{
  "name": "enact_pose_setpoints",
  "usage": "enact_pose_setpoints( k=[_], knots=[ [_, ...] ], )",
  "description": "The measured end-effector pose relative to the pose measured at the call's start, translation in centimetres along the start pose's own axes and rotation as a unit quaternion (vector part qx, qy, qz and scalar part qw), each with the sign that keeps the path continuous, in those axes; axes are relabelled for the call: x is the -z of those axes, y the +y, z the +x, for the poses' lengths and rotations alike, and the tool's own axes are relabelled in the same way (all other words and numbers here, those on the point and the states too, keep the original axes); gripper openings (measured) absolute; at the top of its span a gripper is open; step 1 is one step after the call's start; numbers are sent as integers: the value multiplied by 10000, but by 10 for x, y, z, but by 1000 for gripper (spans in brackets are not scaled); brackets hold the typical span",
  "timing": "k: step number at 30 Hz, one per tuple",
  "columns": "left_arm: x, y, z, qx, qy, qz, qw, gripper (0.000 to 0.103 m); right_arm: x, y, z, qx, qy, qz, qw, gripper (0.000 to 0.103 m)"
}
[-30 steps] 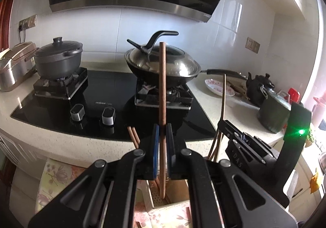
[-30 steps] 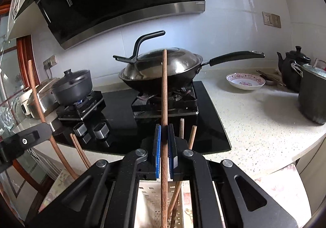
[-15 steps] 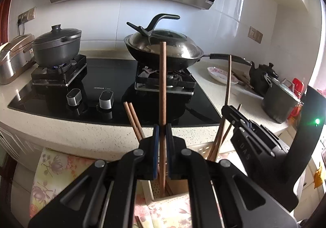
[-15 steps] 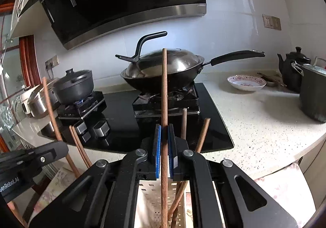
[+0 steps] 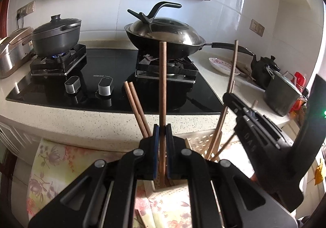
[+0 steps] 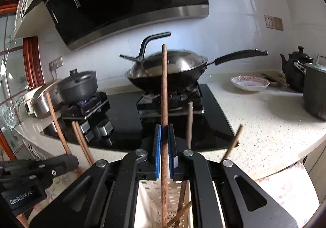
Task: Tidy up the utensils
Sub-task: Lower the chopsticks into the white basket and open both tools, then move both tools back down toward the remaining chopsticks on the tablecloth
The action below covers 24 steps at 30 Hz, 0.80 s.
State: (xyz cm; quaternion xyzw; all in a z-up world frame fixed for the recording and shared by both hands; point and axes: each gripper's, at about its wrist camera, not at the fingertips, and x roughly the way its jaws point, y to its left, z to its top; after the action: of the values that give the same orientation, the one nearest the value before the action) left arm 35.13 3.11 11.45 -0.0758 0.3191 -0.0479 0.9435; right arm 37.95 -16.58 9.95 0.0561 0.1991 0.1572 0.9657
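Chopstick (image 5: 162, 85) ends vanish below both tools, so how deep they sit in the perforated holder (image 6: 151, 193) is hard to tell. Since a second ago the left tool (image 5: 162, 132) has sunk lower over the holder, while the right tool (image 6: 164, 144) stayed put. Each tool is clamped nearly shut on one upright chopstick above the holder, in front of the tabletop (image 5: 85, 124).
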Motion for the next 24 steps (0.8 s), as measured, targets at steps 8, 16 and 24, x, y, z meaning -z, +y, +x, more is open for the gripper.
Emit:
enact_pose_setpoints(
  k=[8,16,24],
  knots=[
    [5,1,9,45,359,-33,9993,7,13,4,15,-88,1044,-10,9945,7],
    [4,7,7,48,561,-161,9983,22,3,10,4,41,1274,-362,9912,28],
    [16,12,-47,13,273,-243,9993,26,-4,-14,-66,193,968,-288,9947,47]
  ],
)
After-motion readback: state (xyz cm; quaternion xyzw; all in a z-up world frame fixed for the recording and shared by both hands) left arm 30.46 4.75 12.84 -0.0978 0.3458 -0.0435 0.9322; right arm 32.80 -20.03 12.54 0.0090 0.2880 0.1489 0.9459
